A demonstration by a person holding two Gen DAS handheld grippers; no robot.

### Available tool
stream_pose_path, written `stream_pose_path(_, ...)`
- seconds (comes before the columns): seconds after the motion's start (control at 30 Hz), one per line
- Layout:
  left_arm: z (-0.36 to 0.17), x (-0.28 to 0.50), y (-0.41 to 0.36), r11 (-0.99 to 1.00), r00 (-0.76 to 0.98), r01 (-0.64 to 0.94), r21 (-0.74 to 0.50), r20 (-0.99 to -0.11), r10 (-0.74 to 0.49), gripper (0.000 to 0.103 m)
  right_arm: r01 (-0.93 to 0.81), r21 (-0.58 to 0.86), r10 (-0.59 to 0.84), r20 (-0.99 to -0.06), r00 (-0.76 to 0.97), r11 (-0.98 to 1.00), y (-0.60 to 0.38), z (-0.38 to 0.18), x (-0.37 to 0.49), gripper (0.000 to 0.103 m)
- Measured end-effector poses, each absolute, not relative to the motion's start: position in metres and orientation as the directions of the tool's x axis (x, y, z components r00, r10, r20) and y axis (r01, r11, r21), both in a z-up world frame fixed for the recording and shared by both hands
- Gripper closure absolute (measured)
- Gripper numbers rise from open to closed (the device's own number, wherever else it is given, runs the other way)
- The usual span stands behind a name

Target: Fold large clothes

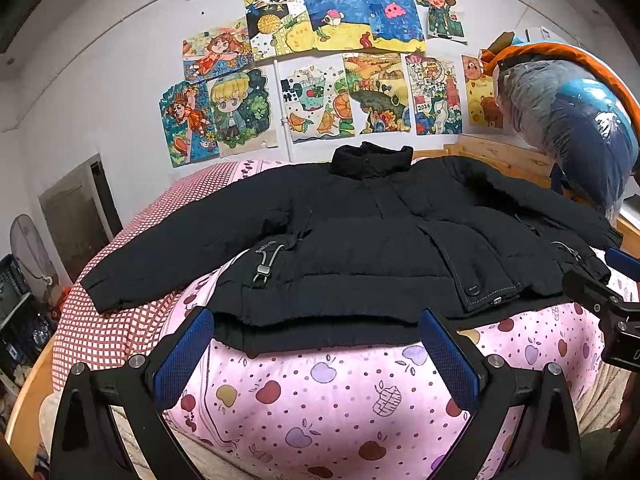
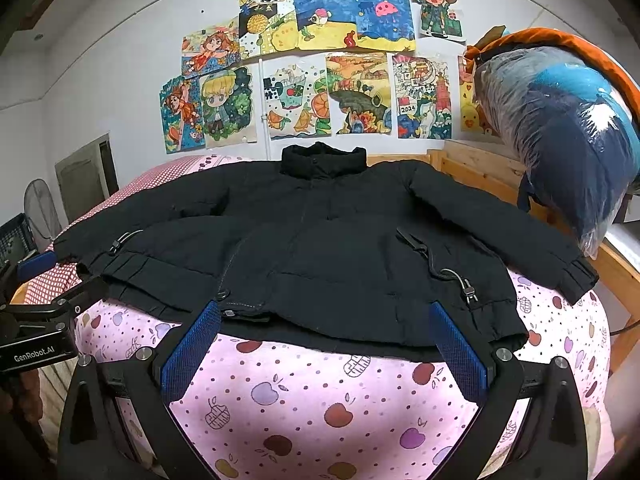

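A black puffer jacket (image 1: 352, 240) lies flat and front-up on the bed, collar toward the wall, both sleeves spread out to the sides; in the right wrist view the jacket (image 2: 320, 256) fills the middle. My left gripper (image 1: 316, 320) hovers open just short of the jacket's hem, nothing between its blue pads. My right gripper (image 2: 326, 316) is open too, at the hem near the right half. The right gripper (image 1: 616, 292) shows at the edge of the left wrist view, and the left gripper (image 2: 48, 280) shows at the left edge of the right wrist view.
The pink apple-print sheet (image 1: 320, 400) covers the near bed; a red checked cover (image 1: 92, 328) lies to the left. A wooden bed frame (image 2: 480, 168) and a plastic-wrapped bundle (image 2: 568, 140) stand at the right. Drawings hang on the wall (image 1: 80, 100); a fan (image 1: 32, 256) stands far left.
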State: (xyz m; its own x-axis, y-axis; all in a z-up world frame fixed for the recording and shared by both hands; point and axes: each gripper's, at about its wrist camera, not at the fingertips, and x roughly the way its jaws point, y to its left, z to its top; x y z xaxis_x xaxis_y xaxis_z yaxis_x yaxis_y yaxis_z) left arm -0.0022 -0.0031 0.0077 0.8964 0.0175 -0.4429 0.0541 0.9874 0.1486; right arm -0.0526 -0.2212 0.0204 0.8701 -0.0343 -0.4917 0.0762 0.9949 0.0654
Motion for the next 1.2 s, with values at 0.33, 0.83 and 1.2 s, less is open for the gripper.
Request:
stream_pose_path(0.33,0.0082,-0.0024,-0.0022,0.987,0.896,0.053,0.151,-0.443,0.02,0.0,0.079,0.067,-0.036,-0.492,0.87,0.995,-0.2228,0.0189,-0.0535,0.001)
stream_pose_path(0.83,0.0076,-0.0037,0.0012,0.987,0.898,0.043,0.157,-0.438,0.03,0.0,0.082,0.07,-0.037,-0.49,0.871,0.994,-0.2249,0.0169,-0.0545,0.001)
stream_pose_path(1.2,0.0067,-0.0039,0.0002,0.986,0.897,0.043,0.16,-0.441,0.032,0.0,0.082,0.07,-0.037,-0.494,0.869,0.994,-0.2267,0.0154,-0.0536,0.001)
